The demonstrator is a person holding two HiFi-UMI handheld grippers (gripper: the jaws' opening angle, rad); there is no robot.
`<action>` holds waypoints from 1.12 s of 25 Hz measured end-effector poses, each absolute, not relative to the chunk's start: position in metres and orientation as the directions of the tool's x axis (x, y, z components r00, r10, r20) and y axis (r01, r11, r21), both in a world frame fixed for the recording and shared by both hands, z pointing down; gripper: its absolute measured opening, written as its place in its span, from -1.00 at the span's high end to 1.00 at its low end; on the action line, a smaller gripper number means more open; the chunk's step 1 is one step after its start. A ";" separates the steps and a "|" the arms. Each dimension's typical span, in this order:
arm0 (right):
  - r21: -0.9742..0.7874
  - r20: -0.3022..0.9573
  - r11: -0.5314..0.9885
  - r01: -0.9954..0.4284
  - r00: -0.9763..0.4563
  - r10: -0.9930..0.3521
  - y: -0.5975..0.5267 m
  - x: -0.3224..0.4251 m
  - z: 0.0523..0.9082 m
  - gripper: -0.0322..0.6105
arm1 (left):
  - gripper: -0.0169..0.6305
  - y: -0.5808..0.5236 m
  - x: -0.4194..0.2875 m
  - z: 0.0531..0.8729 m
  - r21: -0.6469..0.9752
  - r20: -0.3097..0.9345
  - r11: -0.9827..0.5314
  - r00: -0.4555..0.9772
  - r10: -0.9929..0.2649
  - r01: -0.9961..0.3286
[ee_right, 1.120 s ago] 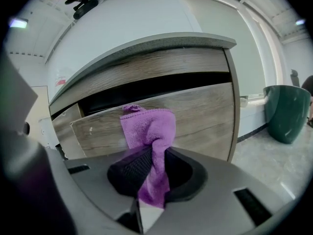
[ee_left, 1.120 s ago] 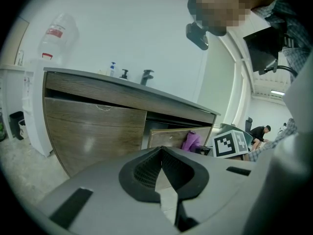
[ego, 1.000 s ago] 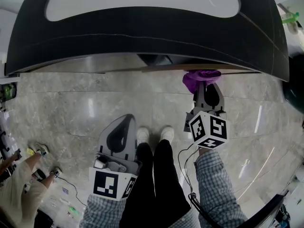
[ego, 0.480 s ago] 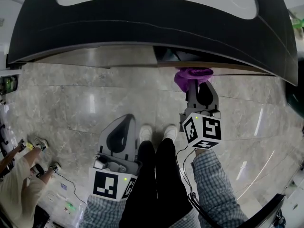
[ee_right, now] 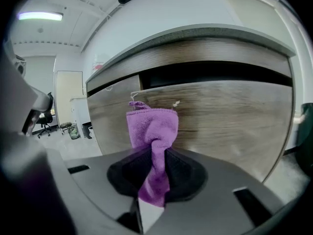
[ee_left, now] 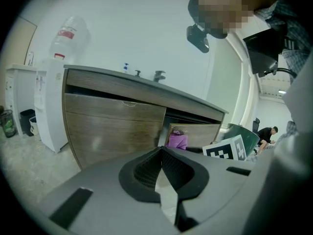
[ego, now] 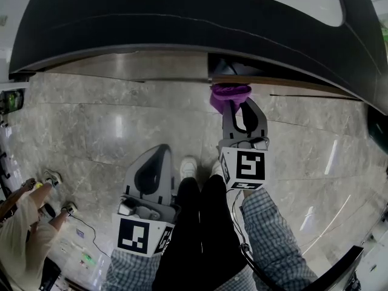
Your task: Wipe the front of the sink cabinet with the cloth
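My right gripper (ego: 231,105) is shut on a purple cloth (ego: 228,94), whose bunched end lies against the wooden front of the sink cabinet (ego: 285,85) under the dark countertop. In the right gripper view the purple cloth (ee_right: 152,133) stands up out of the right gripper (ee_right: 155,155) and touches the wood-grain drawer front (ee_right: 225,116). My left gripper (ego: 159,156) hangs low over the floor near my legs, shut with nothing in it. The left gripper (ee_left: 161,155) view shows the cabinet (ee_left: 115,126) from the left, with the cloth (ee_left: 178,140) at a drawer.
The dark countertop (ego: 182,35) with a white basin overhangs the cabinet. Grey marble floor (ego: 109,132) lies below. A person crouches at the lower left (ego: 24,223). A white stand with a water bottle (ee_left: 61,38) is left of the cabinet.
My right gripper has slid the cloth leftward along the cabinet front. The left gripper has stayed where it was.
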State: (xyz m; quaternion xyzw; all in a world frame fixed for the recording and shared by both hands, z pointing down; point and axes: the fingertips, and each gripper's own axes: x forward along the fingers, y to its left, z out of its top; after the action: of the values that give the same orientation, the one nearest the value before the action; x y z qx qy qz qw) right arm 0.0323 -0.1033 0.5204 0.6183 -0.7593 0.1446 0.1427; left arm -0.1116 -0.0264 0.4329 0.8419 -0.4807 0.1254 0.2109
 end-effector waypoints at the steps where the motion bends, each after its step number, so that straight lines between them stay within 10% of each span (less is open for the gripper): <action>1: -0.039 0.395 0.211 -0.977 -0.209 -0.895 -0.104 0.028 0.522 0.67 | 0.91 -0.027 -0.112 0.434 0.234 0.414 -0.448 0.505 -0.757 -0.863; 28: 0.080 0.431 0.236 -0.969 -0.180 -0.884 -0.100 0.107 0.572 0.66 | 0.91 -0.030 -0.049 0.455 0.222 0.438 -0.506 0.549 -0.712 -0.834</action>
State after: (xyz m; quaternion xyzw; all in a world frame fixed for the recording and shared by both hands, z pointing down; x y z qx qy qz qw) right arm 0.1070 -0.1001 0.5717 0.6089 -0.7607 0.1063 0.1981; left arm -0.0490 -0.0299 0.4553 0.8552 -0.4519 0.1464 0.2072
